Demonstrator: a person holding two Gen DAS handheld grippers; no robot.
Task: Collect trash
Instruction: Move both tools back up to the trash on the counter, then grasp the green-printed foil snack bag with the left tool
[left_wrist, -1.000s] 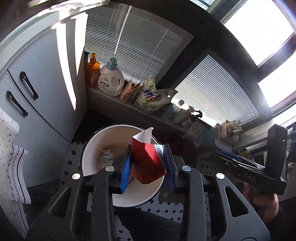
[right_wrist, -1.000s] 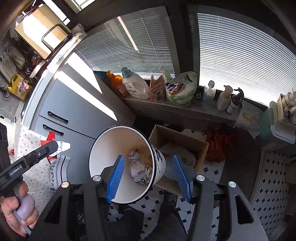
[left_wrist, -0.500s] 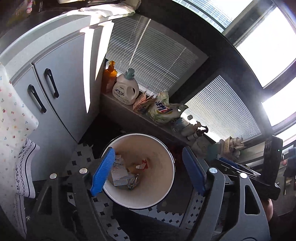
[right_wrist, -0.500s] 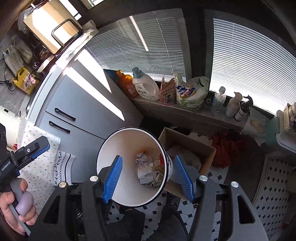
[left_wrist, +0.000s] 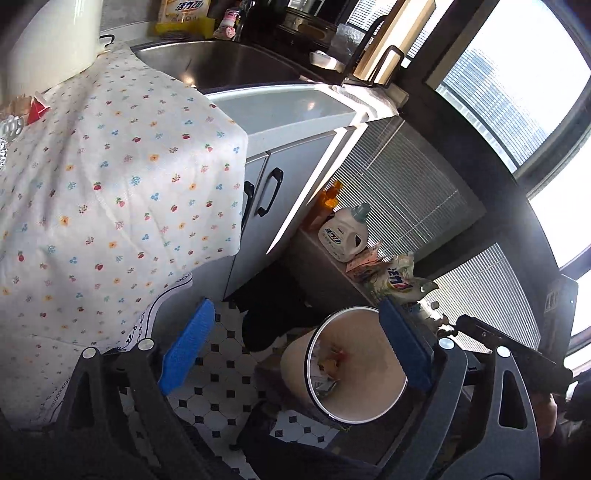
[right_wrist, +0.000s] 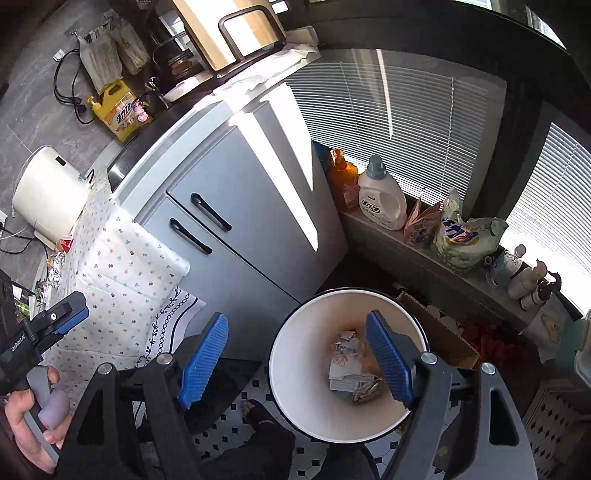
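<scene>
On the tiled floor, beside the grey cabinet (right_wrist: 236, 206): white bin (right_wrist: 295, 387), crumpled trash (right_wrist: 351, 369) at its bottom. My left gripper (left_wrist: 295, 350): jaws just opened wide, nothing between. My right gripper (right_wrist: 295, 362): likewise just spread, empty, above the bin. Floral cloth (left_wrist: 110, 192) covers the counter.

I count 1 white bin (right_wrist: 295, 373), 1 cardboard box (right_wrist: 448, 341), 2 cabinet handles (right_wrist: 210, 212), 1 white detergent jug (right_wrist: 380, 197), 1 orange bottle (right_wrist: 343, 181), 1 yellow jug (right_wrist: 116, 105) on the worktop (right_wrist: 173, 133), 2 grippers (right_wrist: 297, 360).
</scene>
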